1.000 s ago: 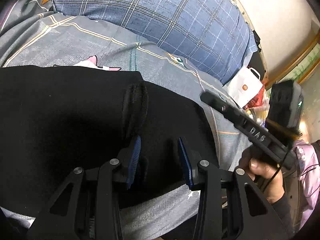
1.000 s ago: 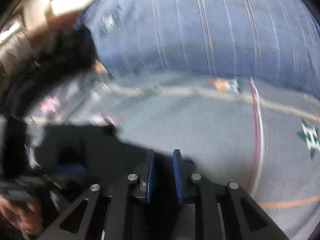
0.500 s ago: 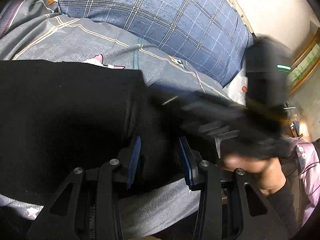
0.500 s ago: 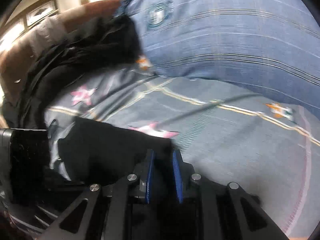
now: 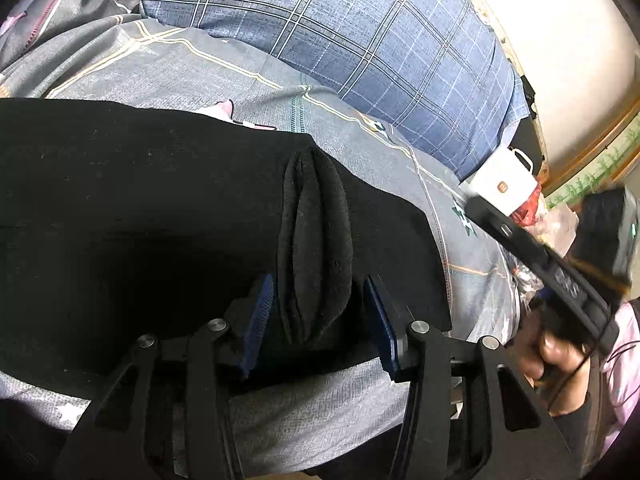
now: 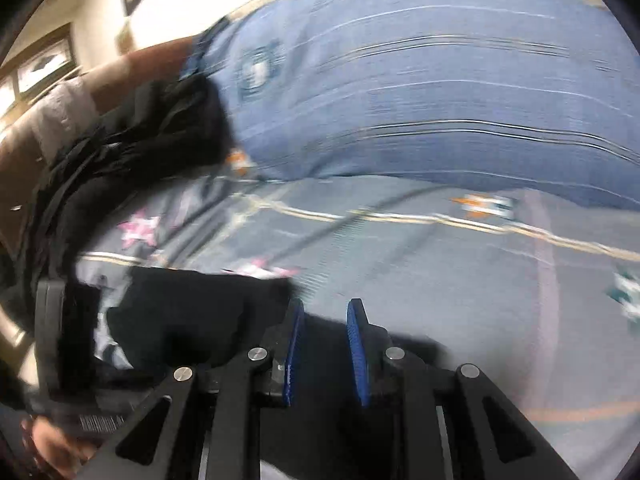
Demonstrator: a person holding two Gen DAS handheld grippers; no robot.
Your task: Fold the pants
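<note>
Black pants [image 5: 140, 208] lie flat on the grey patterned bed sheet [image 5: 248, 92]. A raised ridge of bunched black cloth [image 5: 316, 232] runs up from between the fingers of my left gripper [image 5: 318, 280]. Its jaws are opening, and the blue pads stand beside the ridge without pressing on it. My right gripper [image 5: 476, 206], held in a hand [image 5: 552, 356], hovers over the sheet past the pants' right edge. In the blurred right wrist view, the right gripper [image 6: 324, 308] shows a narrow gap between its pads, nothing clamped, with the pants [image 6: 192, 308] below and left.
A blue plaid quilt [image 5: 360, 40] lies bunched at the back of the bed. A white paper bag [image 5: 504, 188] and a red bag sit beyond the bed's right edge. A heap of dark clothes [image 6: 120, 152] lies at the far left by a brown headboard [image 6: 132, 64].
The right gripper swept in over the pants half a second ago and has drawn back to the right. The left gripper's pads stand a little wider apart around the ridge.
</note>
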